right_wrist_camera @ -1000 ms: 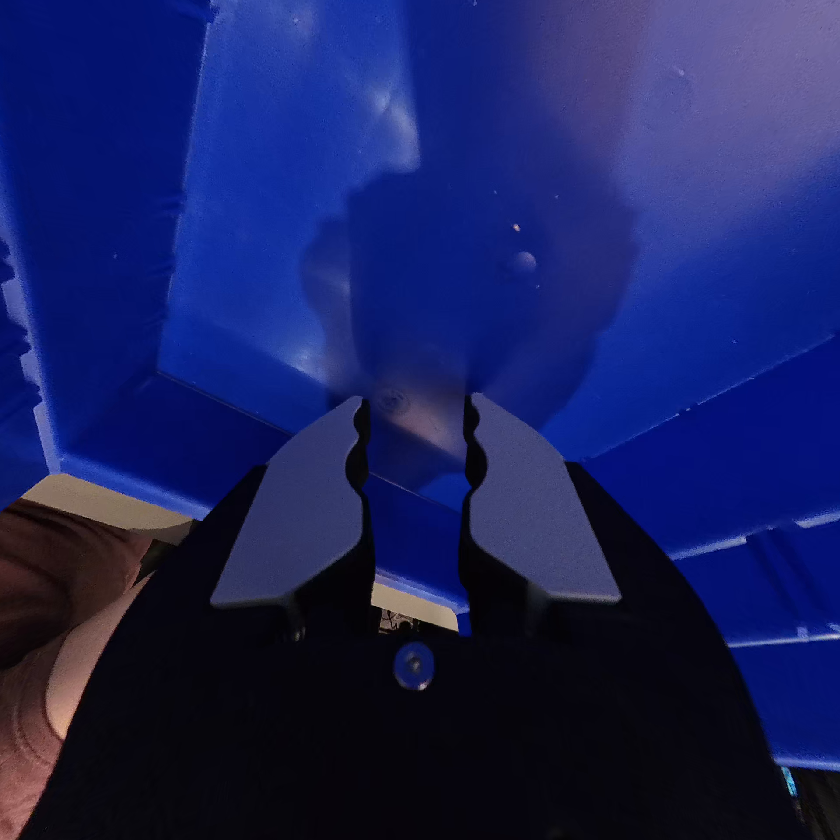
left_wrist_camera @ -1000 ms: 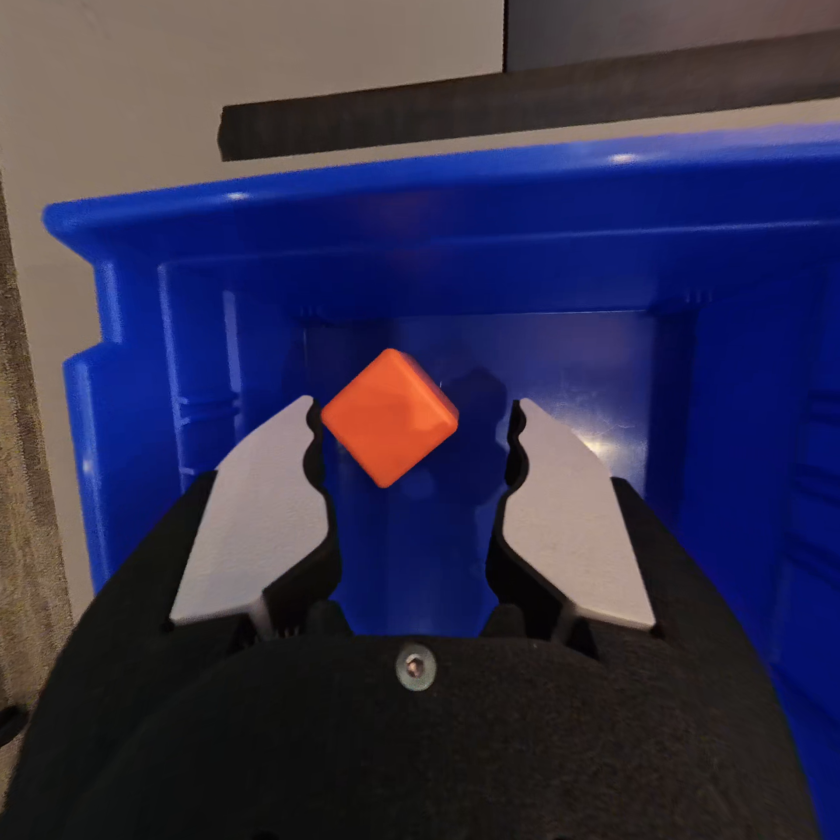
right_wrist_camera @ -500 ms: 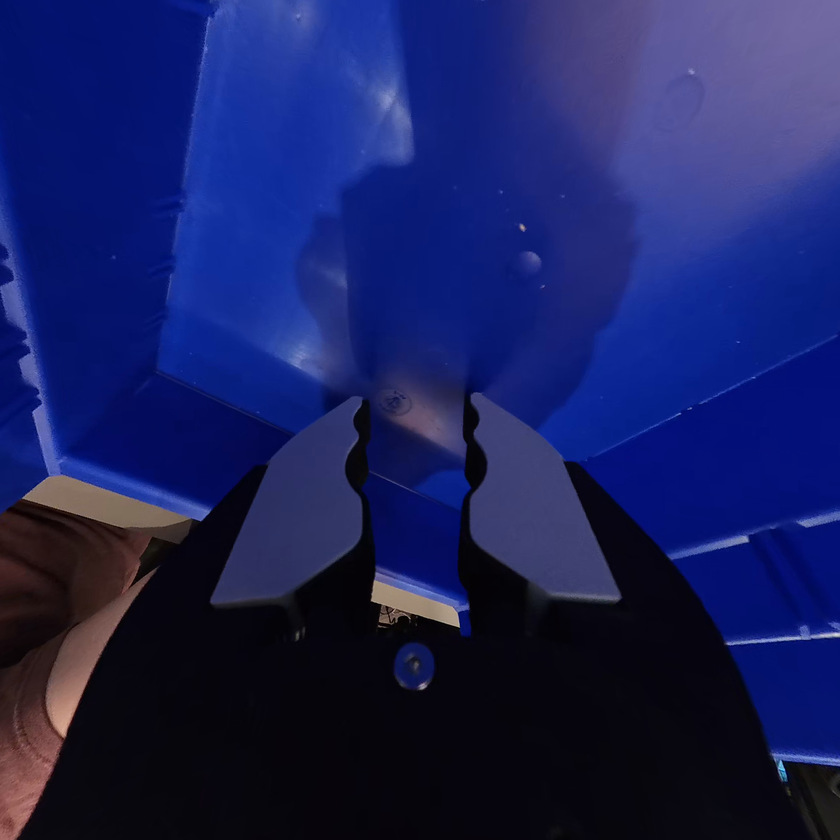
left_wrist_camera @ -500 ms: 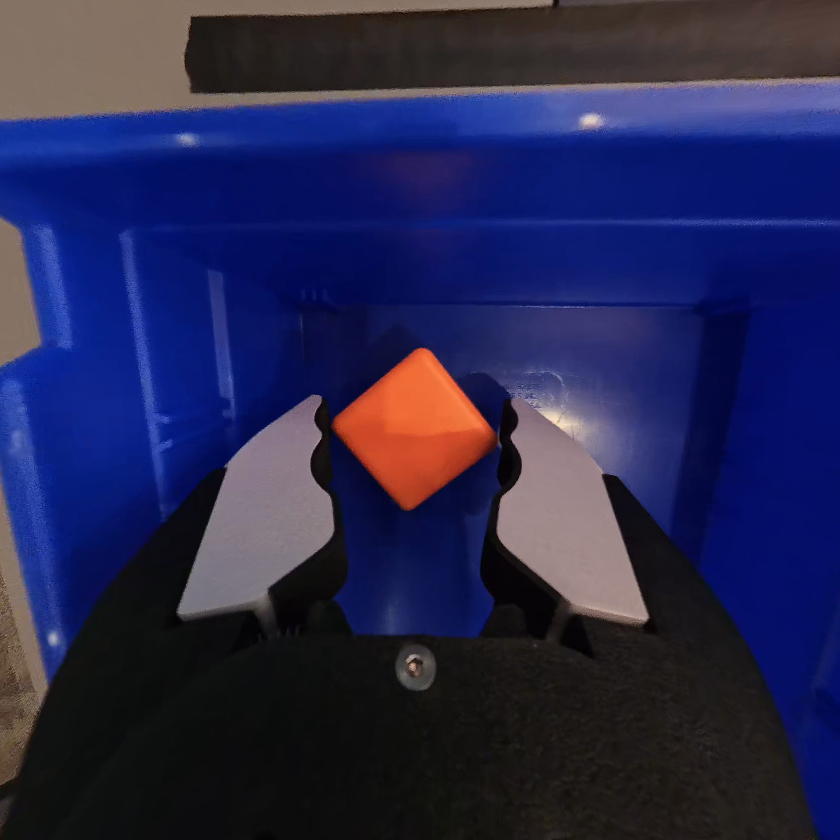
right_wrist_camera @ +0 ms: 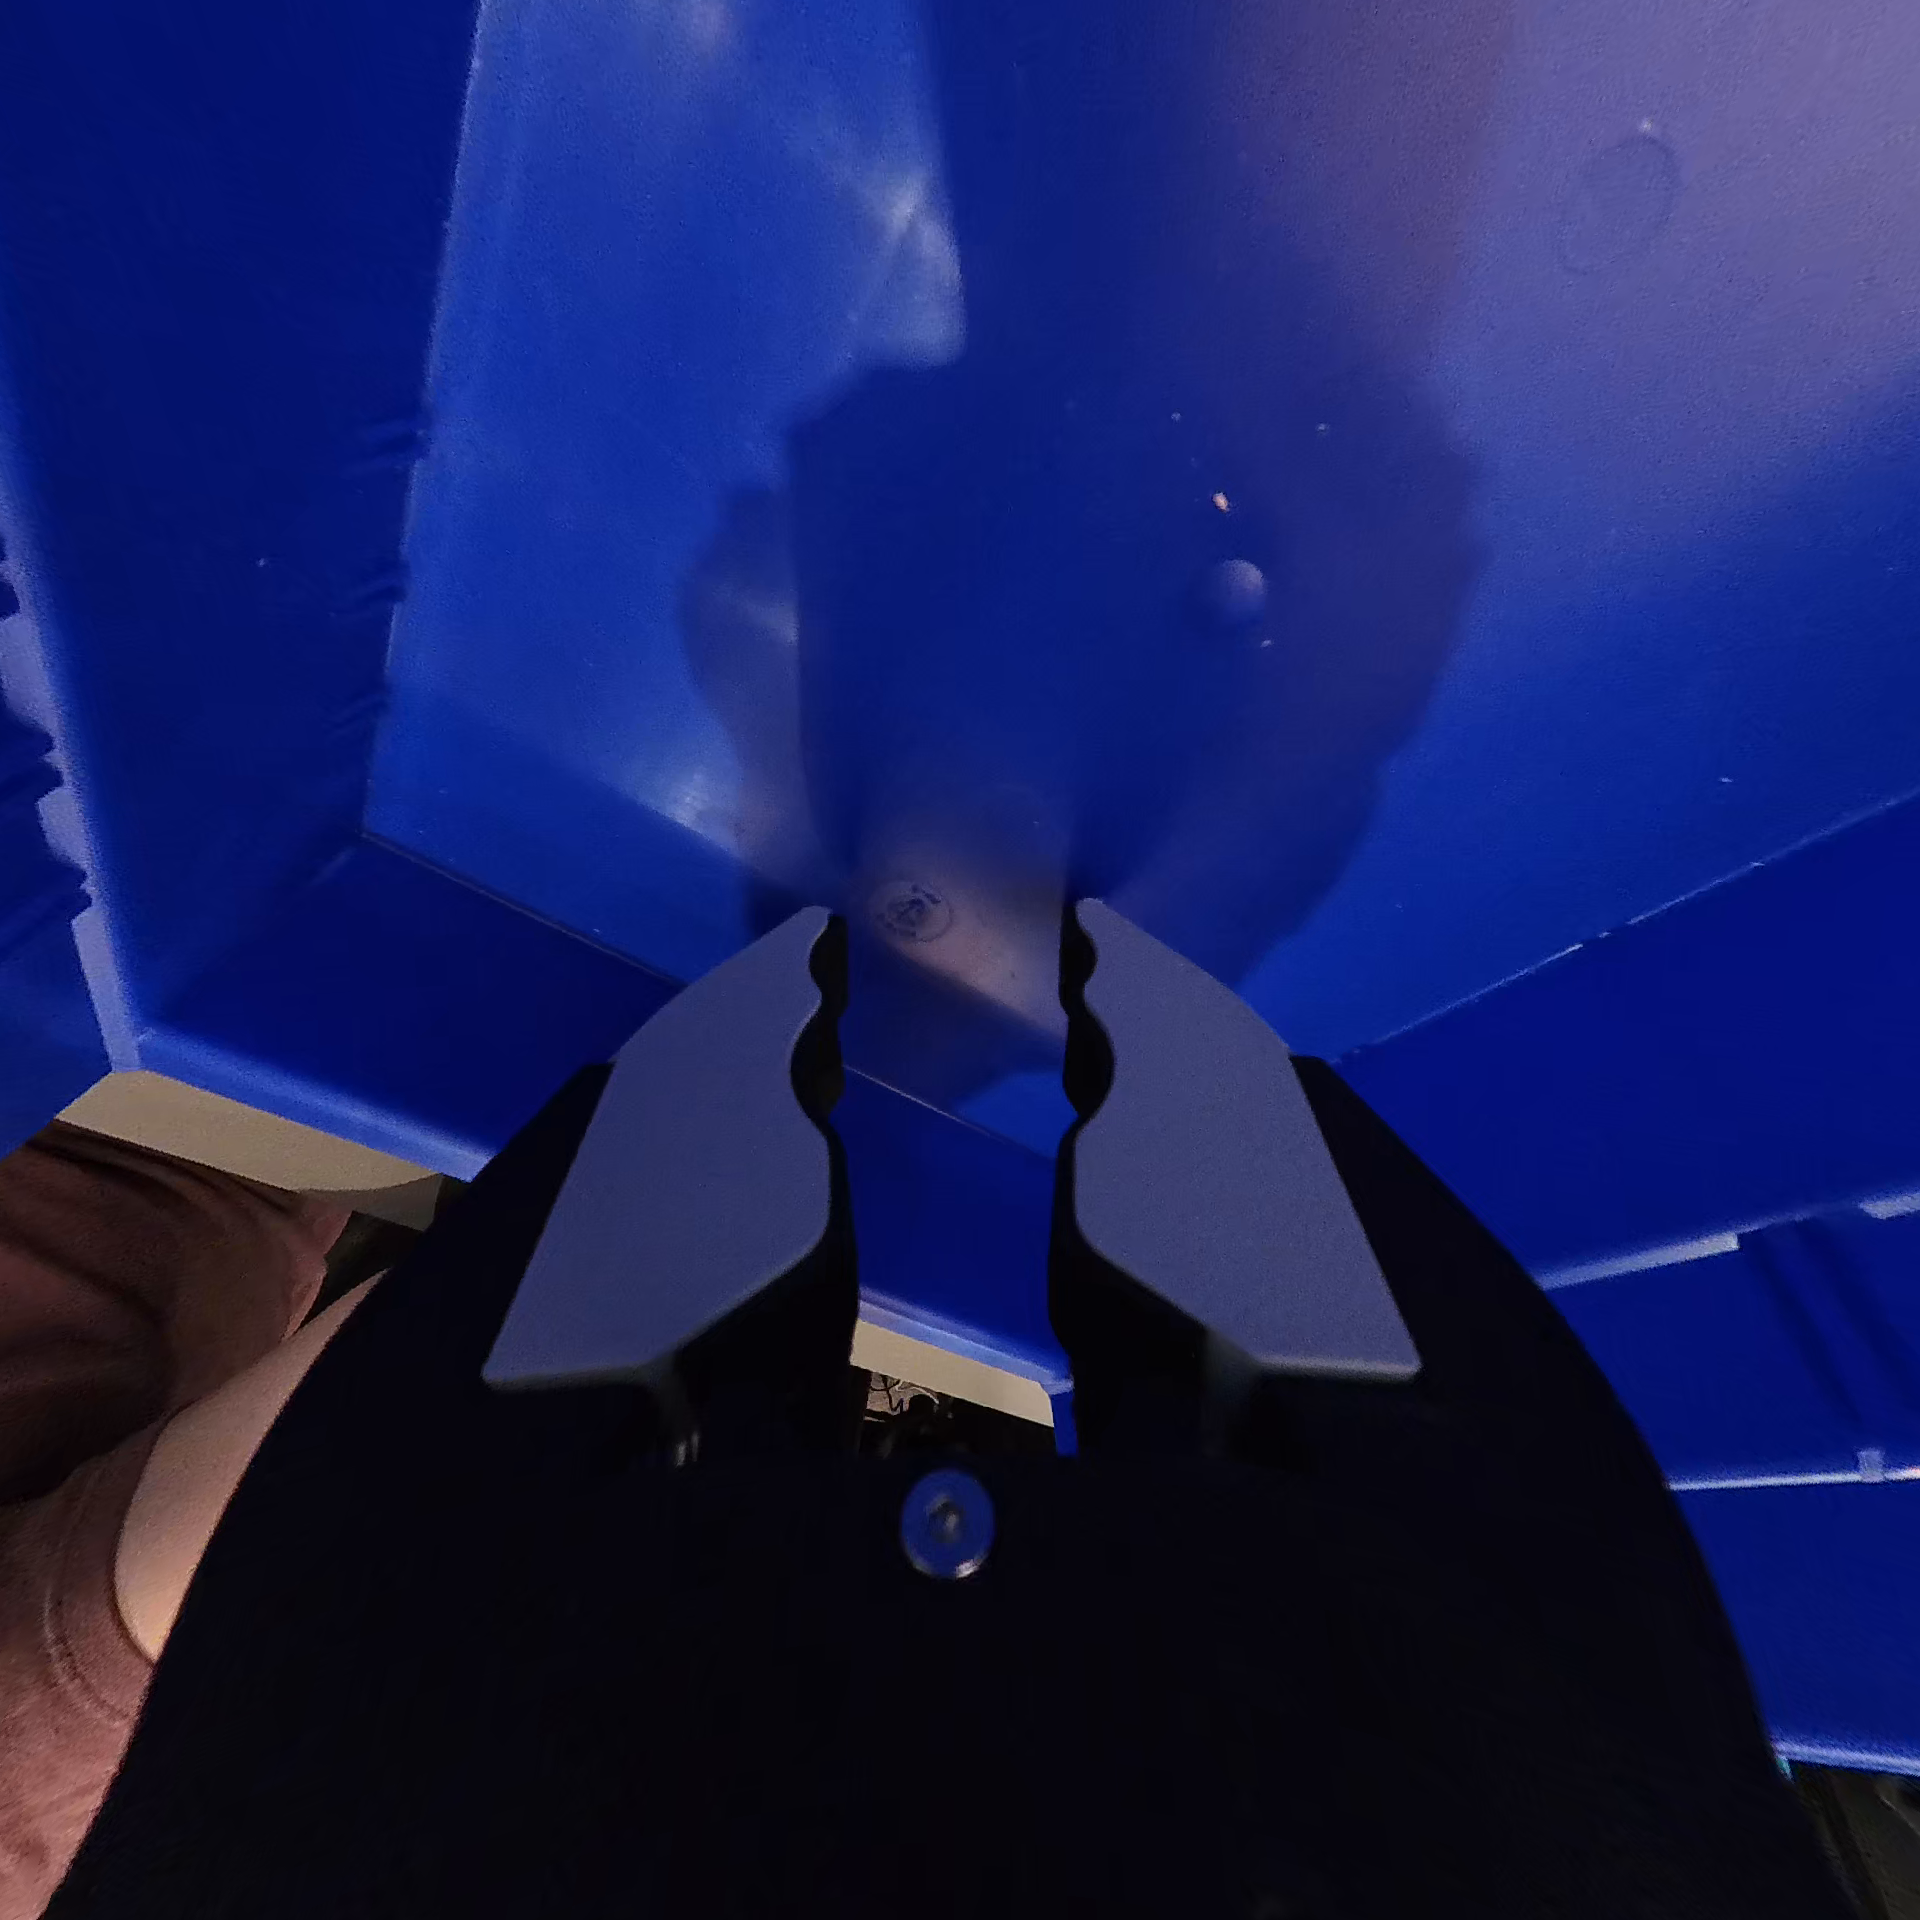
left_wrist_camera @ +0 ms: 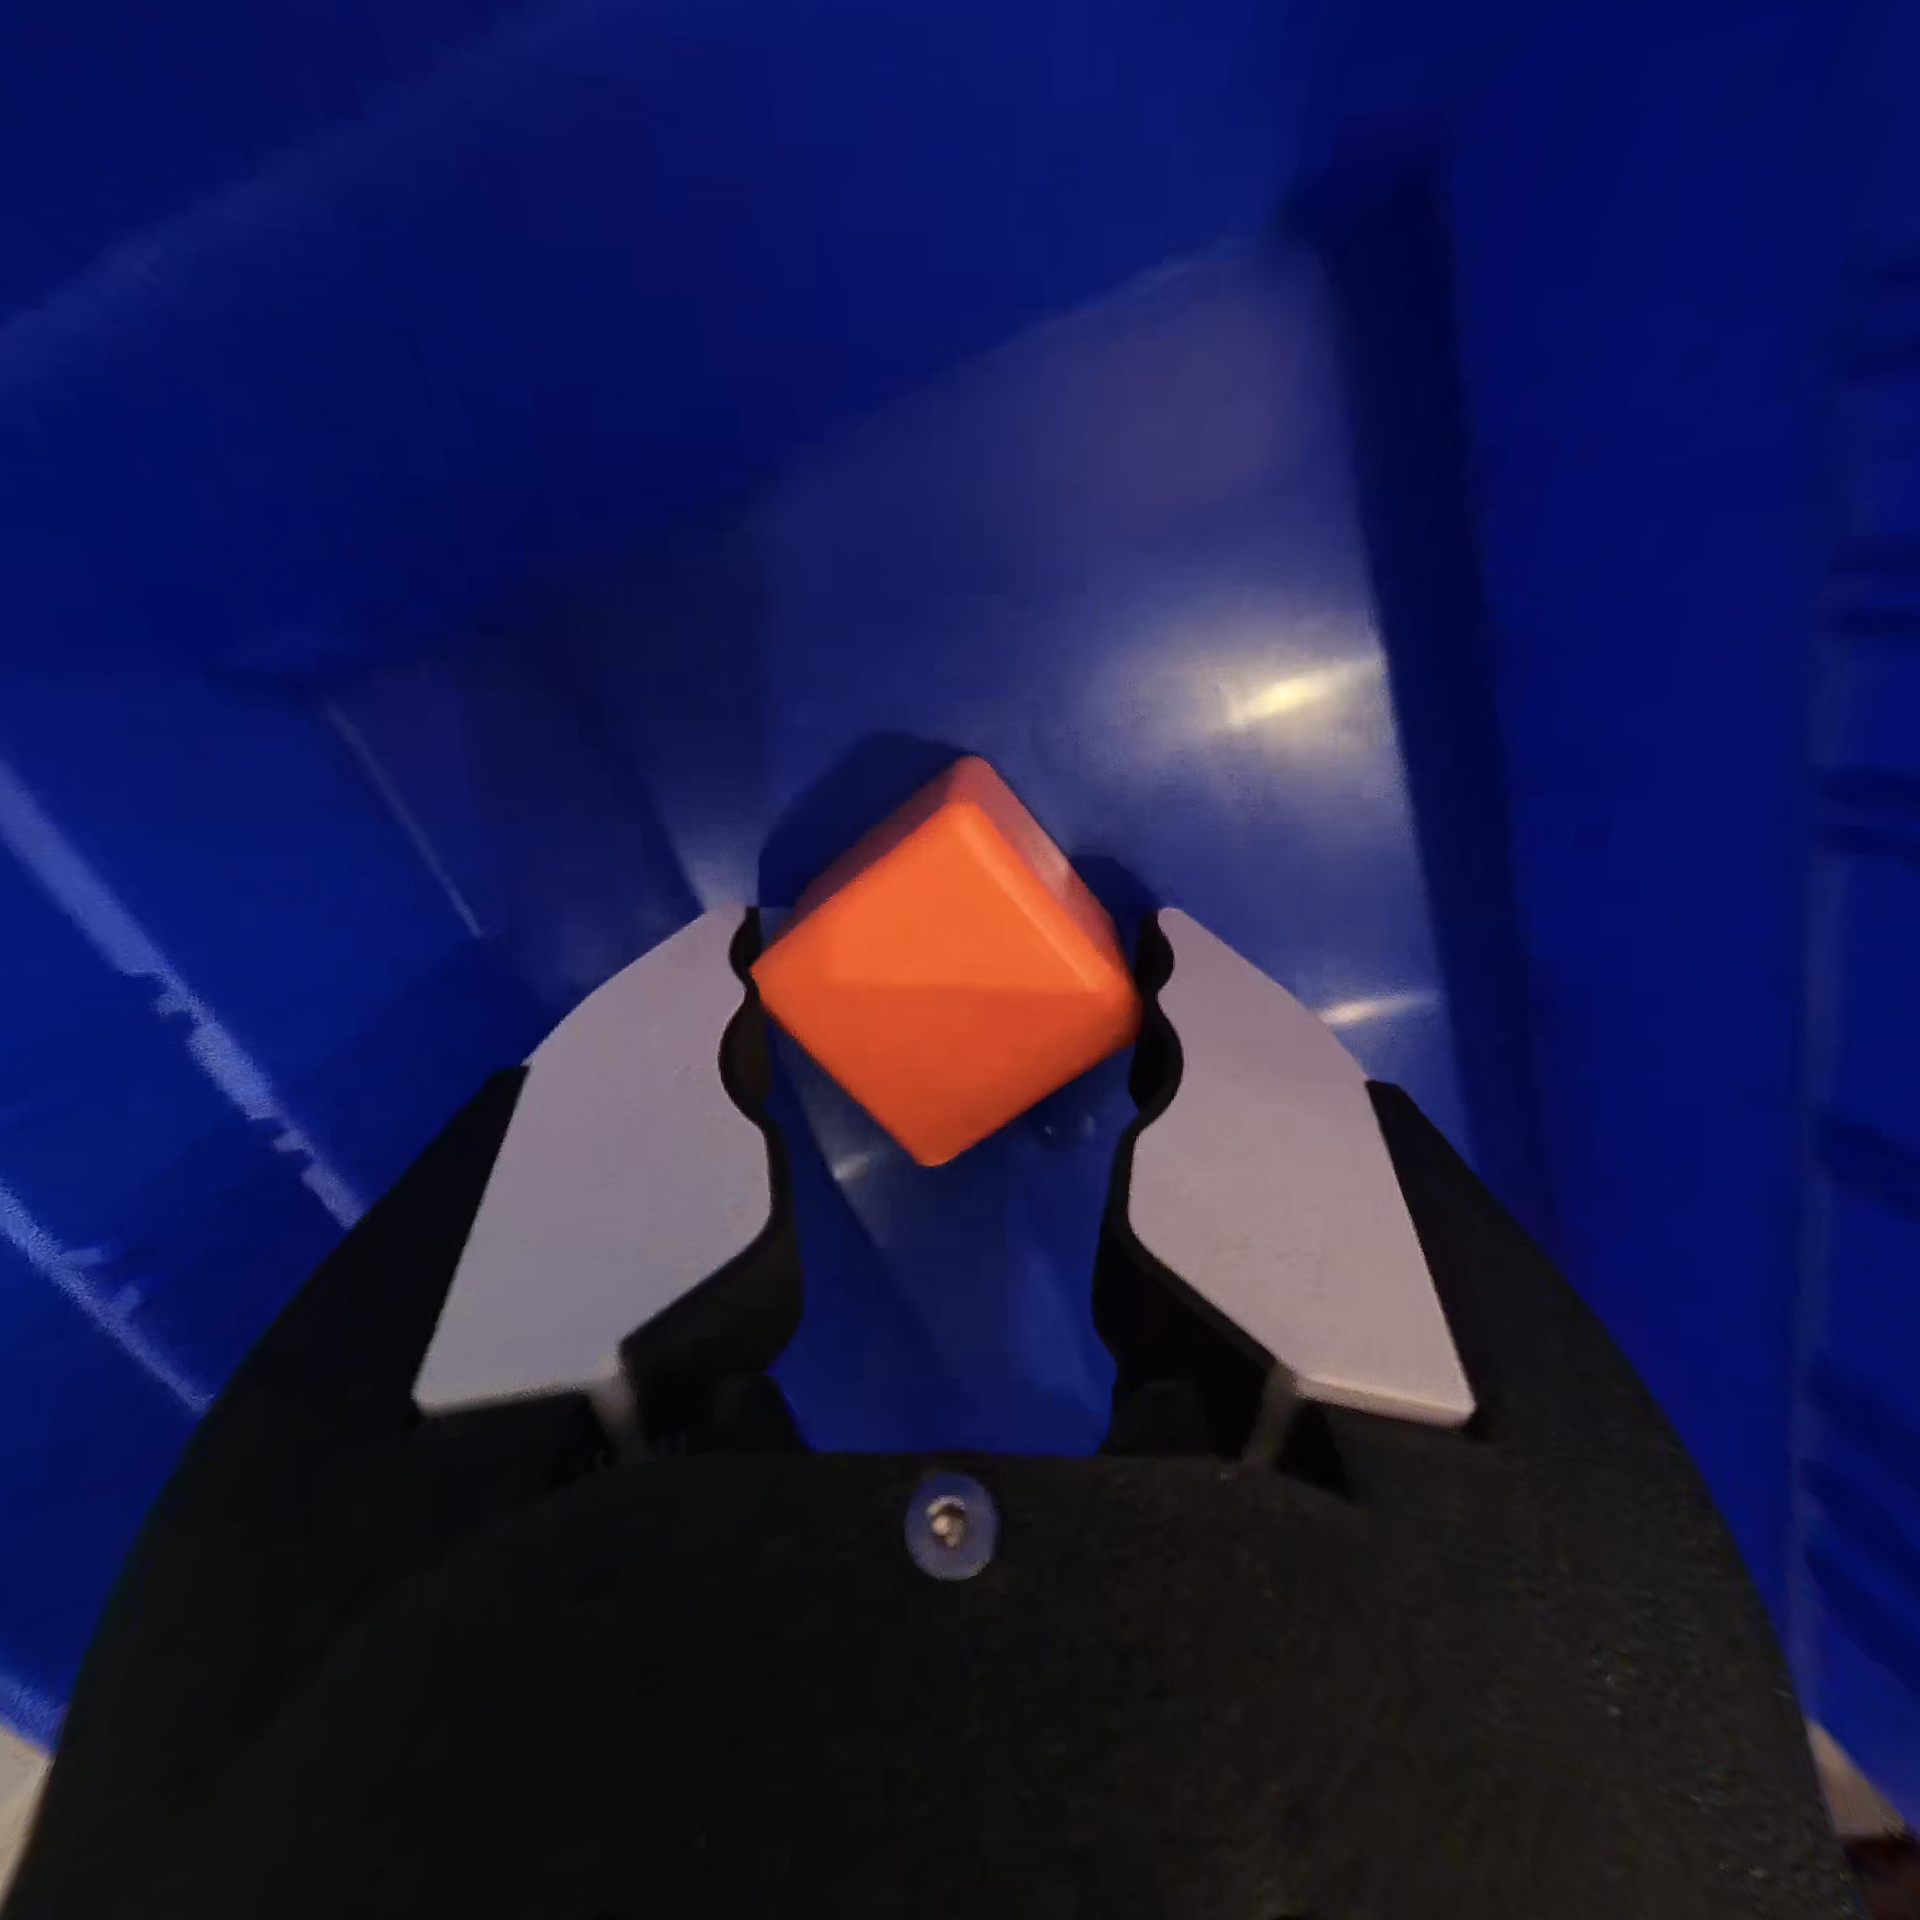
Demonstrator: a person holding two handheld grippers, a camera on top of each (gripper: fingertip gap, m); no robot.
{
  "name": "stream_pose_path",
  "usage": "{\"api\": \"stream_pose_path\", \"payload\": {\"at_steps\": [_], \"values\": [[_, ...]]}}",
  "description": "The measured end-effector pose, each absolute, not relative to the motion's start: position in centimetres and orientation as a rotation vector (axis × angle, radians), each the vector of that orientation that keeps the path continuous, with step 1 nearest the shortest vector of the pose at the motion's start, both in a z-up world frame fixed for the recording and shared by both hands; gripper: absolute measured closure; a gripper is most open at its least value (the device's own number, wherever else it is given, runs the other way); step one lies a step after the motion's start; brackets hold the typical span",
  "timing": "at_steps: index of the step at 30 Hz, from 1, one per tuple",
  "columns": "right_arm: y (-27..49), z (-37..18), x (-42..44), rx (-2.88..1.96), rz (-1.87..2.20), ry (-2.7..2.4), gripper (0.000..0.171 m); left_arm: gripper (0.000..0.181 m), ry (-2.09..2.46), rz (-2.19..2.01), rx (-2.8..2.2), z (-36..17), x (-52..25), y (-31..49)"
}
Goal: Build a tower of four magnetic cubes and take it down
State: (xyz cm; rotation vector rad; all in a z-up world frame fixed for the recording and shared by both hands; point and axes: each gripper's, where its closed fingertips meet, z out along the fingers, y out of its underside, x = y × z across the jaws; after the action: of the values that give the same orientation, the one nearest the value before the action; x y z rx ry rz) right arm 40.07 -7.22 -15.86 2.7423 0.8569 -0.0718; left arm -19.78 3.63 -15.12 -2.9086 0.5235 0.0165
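L wrist view: inside of blue bin, walls fill the frame; glare patch on the floor at upper R. L gripper reaches into the bin, jaws spread wide. Orange cube sits on the bin floor betw. the fingertips, turned corner-on (diamond outline), one corner pointing back toward the gripper body. L finger tip looks touching or nearly touching the cube's L corner; R finger tip just beside the R corner w/ a thin gap. Not clamped as far as visible. Frame slightly blurred.

R wrist view: a sleeve of dark brownish cloth at lower L edge, pale surface strip beyond it under the bin rim. R gripper points at the bin floor, jaws apart w/ a moderate gap, nothing betw. them. Gripper shadow on the floor ahead of the tips. No cube in this view.
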Motion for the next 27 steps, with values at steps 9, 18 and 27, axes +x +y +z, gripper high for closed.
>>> {"api": "stream_pose_path", "payload": {"at_steps": [9,18,27], "values": [[-7.5,-15.9,40.0,2.730,-0.077,0.861,0.130,0.108,0.138,-0.152,-2.989,-14.6,-18.7,3.3],[-7.6,-15.9,40.0,2.722,-0.077,0.856,0.130,0.120,0.131,0.129,-3.030,-15.1,-18.8,3.4],[-7.7,-15.9,40.0,2.715,-0.070,0.857,0.130,0.121,0.181,0.175,-3.075,-15.2,-19.5,2.5]]}}
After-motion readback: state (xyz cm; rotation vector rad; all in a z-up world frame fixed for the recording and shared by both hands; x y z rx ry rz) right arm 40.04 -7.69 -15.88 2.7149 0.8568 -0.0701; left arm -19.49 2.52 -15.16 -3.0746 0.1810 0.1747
